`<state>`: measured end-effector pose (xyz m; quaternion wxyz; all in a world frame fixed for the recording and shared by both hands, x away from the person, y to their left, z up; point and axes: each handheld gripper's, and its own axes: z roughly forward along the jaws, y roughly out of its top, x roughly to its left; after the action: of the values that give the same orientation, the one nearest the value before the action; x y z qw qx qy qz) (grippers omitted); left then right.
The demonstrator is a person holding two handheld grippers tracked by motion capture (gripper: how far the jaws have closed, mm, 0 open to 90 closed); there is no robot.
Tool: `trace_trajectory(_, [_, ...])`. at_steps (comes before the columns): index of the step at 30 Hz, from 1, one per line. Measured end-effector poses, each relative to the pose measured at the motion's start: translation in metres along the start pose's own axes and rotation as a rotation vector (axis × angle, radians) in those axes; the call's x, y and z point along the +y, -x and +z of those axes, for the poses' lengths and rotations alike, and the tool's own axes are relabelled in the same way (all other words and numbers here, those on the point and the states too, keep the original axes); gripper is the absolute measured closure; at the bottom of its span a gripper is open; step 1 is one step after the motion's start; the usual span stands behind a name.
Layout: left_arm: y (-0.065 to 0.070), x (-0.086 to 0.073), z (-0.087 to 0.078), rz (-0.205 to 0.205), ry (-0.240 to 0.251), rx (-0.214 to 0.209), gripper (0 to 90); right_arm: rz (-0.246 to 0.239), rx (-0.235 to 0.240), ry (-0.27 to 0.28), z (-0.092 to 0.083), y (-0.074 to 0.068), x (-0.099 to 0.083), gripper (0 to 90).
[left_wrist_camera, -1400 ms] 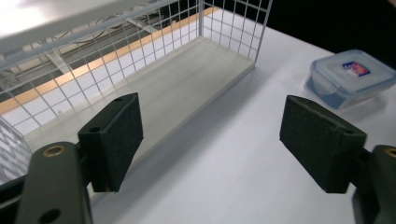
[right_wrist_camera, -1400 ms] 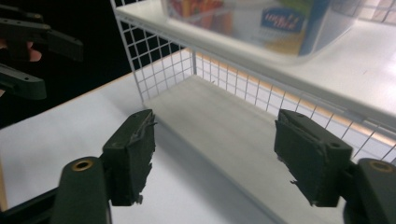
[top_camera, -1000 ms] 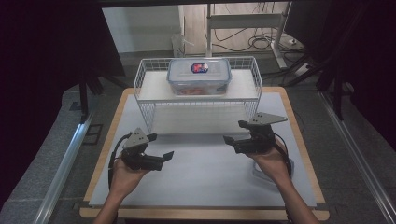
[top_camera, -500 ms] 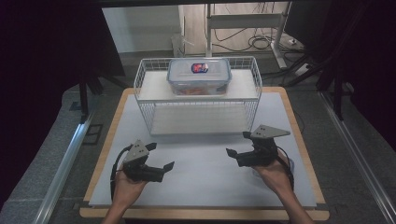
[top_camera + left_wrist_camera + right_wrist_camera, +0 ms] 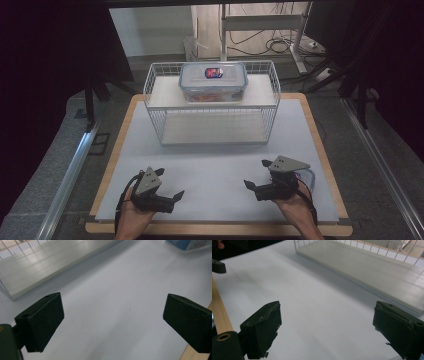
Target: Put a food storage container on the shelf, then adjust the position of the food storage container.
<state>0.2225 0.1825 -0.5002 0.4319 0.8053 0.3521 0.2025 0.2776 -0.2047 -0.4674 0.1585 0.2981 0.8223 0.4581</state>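
Three cams: one fixed overhead, one riding each gripper.

High view sits above the near table edge, facing forward and down, far enough to frame the whole white mat (image 5: 210,165) and wire rack (image 5: 212,107). Left gripper view and right gripper view ride low, close over the mat, each facing the rack's bottom shelf (image 5: 50,267) (image 5: 367,272). Shared by all: mat in front of the rack.

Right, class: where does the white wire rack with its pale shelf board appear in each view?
High view: white wire rack, upper centre of the table.
Left gripper view: top left corner.
Right gripper view: top right.
Shared landmark: the white table mat lying under it.
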Motion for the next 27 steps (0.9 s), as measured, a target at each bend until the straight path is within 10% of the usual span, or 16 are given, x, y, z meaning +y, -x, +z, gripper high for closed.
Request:
trace_trajectory(8, [0.009,-0.008,0.000,0.052,-0.037,0.041,3.9,-0.018,0.005,-0.055,0.006,-0.009,-0.015,6.9])
trace_trajectory(22, [0.003,-0.012,0.001,0.023,-0.035,0.044,2.2,0.037,-0.078,-0.095,-0.001,0.005,-0.016,0.2])
trace_trajectory(27, [0.000,-0.013,0.001,0.008,-0.032,0.040,2.0,0.086,-0.118,-0.105,-0.012,0.016,-0.017,21.0])
